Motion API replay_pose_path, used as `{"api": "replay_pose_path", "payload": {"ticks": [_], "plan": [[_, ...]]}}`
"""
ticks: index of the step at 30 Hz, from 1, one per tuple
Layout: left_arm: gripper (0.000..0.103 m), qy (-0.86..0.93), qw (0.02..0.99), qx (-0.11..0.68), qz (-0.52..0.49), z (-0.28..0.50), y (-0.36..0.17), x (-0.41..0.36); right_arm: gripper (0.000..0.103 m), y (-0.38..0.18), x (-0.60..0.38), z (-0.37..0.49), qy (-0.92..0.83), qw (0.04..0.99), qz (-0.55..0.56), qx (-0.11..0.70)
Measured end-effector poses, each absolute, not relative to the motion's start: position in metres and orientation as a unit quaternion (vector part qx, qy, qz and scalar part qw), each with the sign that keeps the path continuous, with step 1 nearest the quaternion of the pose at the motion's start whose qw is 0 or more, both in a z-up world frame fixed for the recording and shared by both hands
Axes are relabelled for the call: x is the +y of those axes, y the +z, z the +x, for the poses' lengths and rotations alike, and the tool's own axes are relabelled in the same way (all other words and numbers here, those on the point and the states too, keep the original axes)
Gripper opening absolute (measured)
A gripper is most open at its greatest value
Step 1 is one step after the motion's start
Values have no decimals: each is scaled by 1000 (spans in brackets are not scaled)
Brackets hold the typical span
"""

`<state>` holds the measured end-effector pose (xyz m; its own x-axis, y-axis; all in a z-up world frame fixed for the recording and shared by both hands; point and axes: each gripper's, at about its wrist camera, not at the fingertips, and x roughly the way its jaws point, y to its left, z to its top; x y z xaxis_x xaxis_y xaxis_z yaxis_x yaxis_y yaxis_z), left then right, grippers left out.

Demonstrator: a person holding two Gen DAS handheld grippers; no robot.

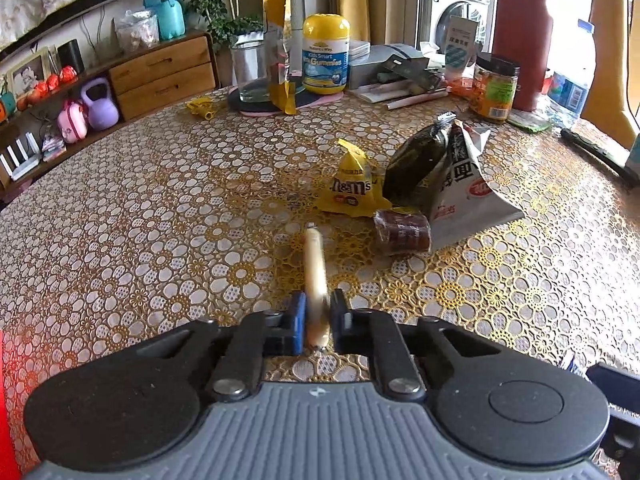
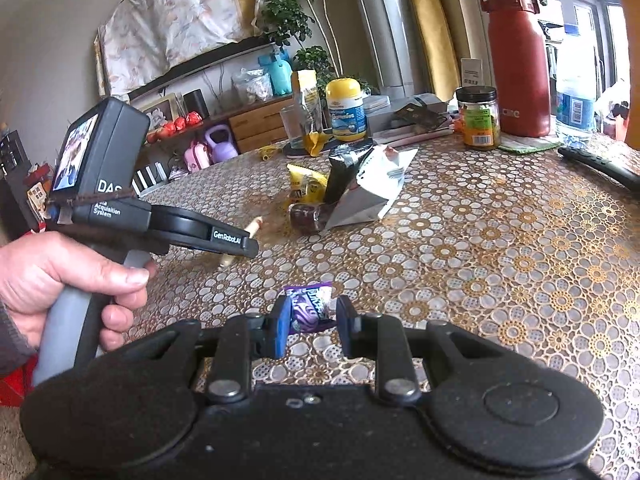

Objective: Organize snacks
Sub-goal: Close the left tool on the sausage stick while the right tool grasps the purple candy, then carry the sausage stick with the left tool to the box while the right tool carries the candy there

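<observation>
My left gripper (image 1: pixel 317 316) is clamped on the pale snack stick (image 1: pixel 314 264) at lower centre; my right gripper (image 2: pixel 310 326) pinches a purple packet (image 2: pixel 308 305). The M&M's bag (image 1: pixel 352 188) and other snacks — centre-right on the table (image 1: pixel 140 220) — wait unsorted.

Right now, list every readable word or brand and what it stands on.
"m&m's": yellow packet
"Kids Smart", "Gummies": yellow-capped bottle
"GenRobot.AI": left gripper arm
"DAS", "Acquisition System": its camera box
Too blurred: white bag, purple wrapper, orange-label jar, red flask.
</observation>
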<state>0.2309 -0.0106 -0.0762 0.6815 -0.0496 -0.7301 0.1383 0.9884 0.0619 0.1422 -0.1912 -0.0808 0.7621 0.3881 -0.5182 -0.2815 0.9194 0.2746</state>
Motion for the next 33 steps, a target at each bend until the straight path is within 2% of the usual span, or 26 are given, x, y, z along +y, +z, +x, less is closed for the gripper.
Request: {"api": "replay_pose_path", "payload": {"ticks": [11, 33], "plan": [[10, -43, 924, 376, 46, 210, -68, -8, 23, -75, -193, 138, 173, 937, 90, 289], [10, -11, 940, 342, 5, 87, -7, 14, 23, -48, -185, 115, 166, 945, 79, 272]]}}
